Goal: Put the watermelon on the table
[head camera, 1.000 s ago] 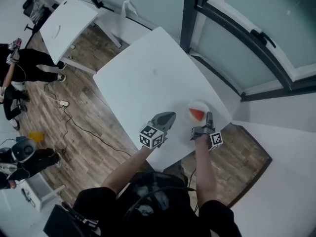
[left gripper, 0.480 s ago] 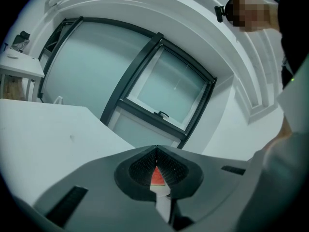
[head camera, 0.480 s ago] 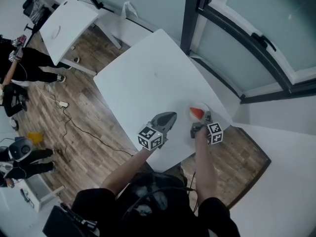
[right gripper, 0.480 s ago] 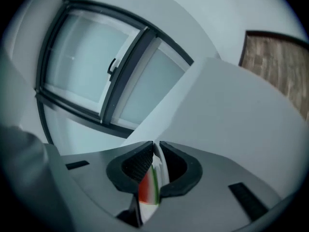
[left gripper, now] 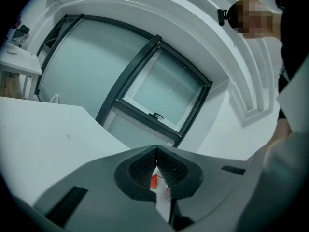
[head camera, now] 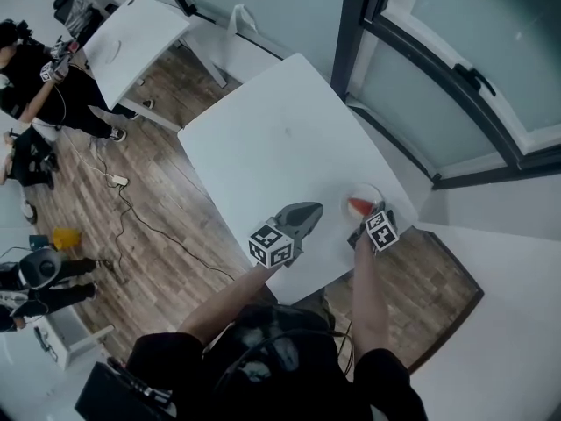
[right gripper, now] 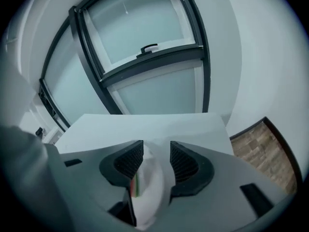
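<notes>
The watermelon (head camera: 358,207) slice lies on a white plate (head camera: 370,189) at the table's (head camera: 263,139) right edge, close to the near corner. The plate's near rim sits between the jaws of the right tongs (head camera: 366,222) — they are opening, so I think they are letting go. The slice is just ahead of them. The left tongs (head camera: 309,210) are pinched together and empty — farther off, to the slice's left.

White table (head camera: 263,139) carries what seems a plate (head camera: 369,189) near its corner.
</notes>
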Motion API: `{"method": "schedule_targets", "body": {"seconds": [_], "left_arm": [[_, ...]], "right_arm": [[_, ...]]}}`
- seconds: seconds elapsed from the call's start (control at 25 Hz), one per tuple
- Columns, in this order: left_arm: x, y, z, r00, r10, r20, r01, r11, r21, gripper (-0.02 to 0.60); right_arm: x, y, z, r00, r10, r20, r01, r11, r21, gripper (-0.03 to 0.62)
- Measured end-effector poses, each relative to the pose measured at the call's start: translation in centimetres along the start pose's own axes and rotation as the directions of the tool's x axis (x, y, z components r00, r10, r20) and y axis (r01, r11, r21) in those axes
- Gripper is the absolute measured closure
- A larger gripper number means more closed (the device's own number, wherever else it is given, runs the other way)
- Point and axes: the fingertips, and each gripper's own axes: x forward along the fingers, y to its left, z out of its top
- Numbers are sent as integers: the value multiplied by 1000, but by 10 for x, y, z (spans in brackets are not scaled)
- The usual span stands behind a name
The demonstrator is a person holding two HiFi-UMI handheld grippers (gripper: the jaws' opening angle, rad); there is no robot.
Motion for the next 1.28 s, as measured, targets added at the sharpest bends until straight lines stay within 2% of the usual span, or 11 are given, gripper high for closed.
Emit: {"method": "schedule_targets", "body": {"seconds": [0.08, 0.16, 0.2, 0.32, 0.44, 0.6, 0.68, 0.8, 0.92, 1.04, 1.28], "left_arm": [[-3, 0, -5, 1000, 8, -9, -8, 1000, 7, 578], [-5, -2, -12, 999, 22, -31, -22, 1000, 22, 578], [-6, -3, -15, 998, 32, -47, -31, 999, 36, 578], [-11, -13, -18, 996, 50, -78, -44, 996, 74, 578], [-24, -29, -12, 996, 59, -73, -51, 993, 107, 578], [-35, -58, -11, 990, 81, -112, -49, 962, 268, 578], [-38, -70, -11, 989, 83, -123, -42, 951, 306, 578], [-41, -92, -4, 993, 42, -107, -5, 946, 324, 578], [-42, -111, -4, 994, -14, -109, 44, 960, 278, 578], [-40, -119, -1, 994, -17, -107, 45, 962, 268, 578], [-49, -136, 14, 998, -12, -68, 33, 947, 318, 578]], "right_arm": [[-7, 0, 2, 999, 32, 23, -31, 998, -61, 433], [-22, 9, 5, 991, 125, 52, -116, 982, -149, 438], [-36, 15, 9, 982, 173, 72, -155, 966, -205, 464], [-98, 35, 32, 944, 289, 159, -219, 910, -353, 579], [-167, 50, 48, 894, 392, 219, -280, 868, -411, 583], [-244, 62, 48, 844, 489, 223, -319, 790, -524, 583], [-268, 64, 44, 833, 511, 213, -339, 775, -533, 583], [-295, 66, 44, 813, 538, 222, -380, 780, -498, 583], [-319, 68, 40, 791, 571, 219, -409, 761, -504, 583], [-327, 70, 38, 777, 596, 204, -432, 740, -514, 583], [-339, 66, 49, 750, 618, 236, -452, 739, -499, 583]]}}
